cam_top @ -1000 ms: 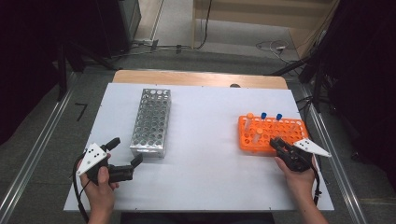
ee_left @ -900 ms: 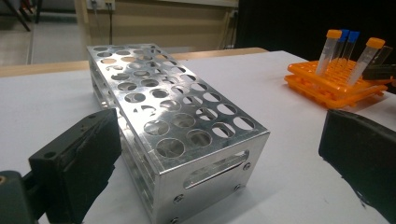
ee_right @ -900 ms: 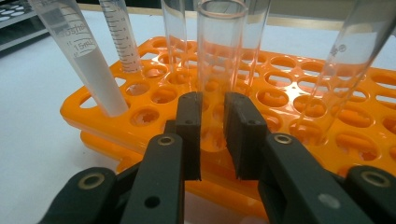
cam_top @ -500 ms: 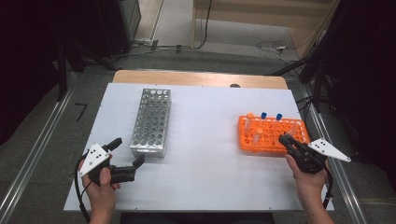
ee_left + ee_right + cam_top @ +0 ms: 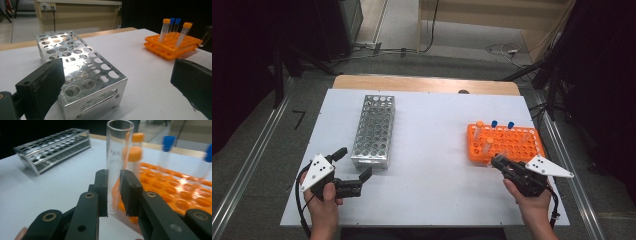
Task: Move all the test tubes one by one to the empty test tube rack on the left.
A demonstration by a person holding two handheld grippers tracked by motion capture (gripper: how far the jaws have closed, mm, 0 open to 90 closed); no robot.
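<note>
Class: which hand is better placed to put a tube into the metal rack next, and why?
Right. The right gripper already clamps the clear glass tube; the left gripper sits open beside the metal rack, holding nothing.

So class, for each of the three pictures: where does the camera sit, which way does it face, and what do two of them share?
High view: above the table, looking forward and down; both hands, left gripper, right gripper.
Left gripper view: between its open jaws, facing the metal rack.
Right gripper view: along jaws shut on a clear tube, orange rack behind.
Shared: both racks appear in every view.
</note>
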